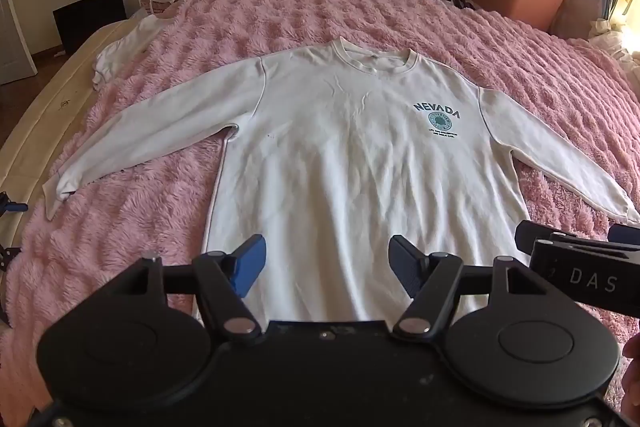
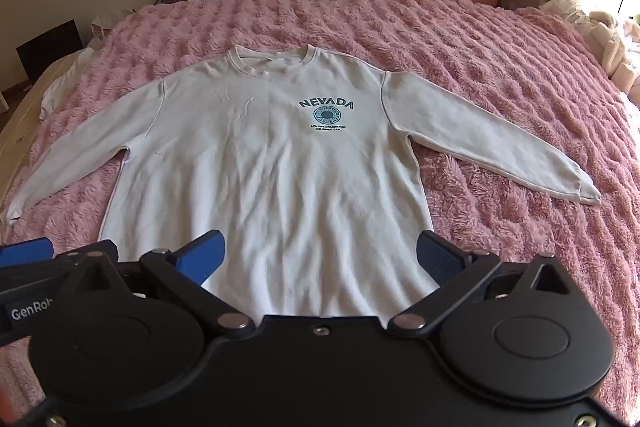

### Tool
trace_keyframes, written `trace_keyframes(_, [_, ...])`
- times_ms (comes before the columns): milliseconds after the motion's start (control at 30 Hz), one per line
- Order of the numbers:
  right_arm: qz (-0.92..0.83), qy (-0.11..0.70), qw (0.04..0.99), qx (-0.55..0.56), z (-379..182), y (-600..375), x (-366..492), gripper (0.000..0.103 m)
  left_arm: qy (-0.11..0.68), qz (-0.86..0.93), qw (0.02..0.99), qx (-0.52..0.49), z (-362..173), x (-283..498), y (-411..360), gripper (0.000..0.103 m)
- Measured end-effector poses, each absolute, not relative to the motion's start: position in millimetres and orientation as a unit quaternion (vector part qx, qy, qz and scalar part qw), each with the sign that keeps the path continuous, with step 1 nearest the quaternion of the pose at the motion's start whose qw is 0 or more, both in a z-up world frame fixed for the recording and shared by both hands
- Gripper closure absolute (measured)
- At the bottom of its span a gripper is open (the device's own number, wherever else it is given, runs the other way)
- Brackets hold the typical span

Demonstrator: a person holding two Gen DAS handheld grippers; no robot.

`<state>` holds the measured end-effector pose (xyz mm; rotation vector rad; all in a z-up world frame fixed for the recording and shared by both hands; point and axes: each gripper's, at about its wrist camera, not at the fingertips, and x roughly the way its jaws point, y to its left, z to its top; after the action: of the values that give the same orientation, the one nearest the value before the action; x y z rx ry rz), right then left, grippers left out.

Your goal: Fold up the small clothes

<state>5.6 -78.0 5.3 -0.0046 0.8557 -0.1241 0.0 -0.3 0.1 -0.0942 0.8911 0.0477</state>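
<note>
A: From the left wrist view, the white sweatshirt [image 1: 352,163] lies face up and flat on the pink fluffy blanket [image 1: 132,219] of the bed, both sleeves spread out to the sides, collar at the far end. The left gripper [image 1: 326,269] hangs over the hem with its jaws wide and nothing between them. At the right edge the right gripper [image 1: 576,247] shows only as a black body.

B: And the right wrist view?

A: Same sweatshirt [image 2: 280,163], the "NEVADA" print [image 2: 326,115] up. The right gripper [image 2: 322,261] also stands wide and empty above the hem, with the left gripper [image 2: 28,255] close beside it at the lower left.

B: So no fold has begun. What could spoil it?

A: I'd judge the blanket the main risk (its pile is long and soft): a pinch at the hem may catch fluff along with the fabric, or only the top layer of the shirt, so the body drags and wrinkles. The two grippers sit near each other and could knock together.
</note>
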Motion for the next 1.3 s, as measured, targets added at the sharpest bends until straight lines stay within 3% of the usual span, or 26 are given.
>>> trace_keyframes(1300, [-0.060, 0.419, 0.906, -0.003, 7.2, -77.3, 4.1, 0.000, 0.432, 0.026, 0.901, -0.037, 2.9, -0.4, -1.5, 0.031])
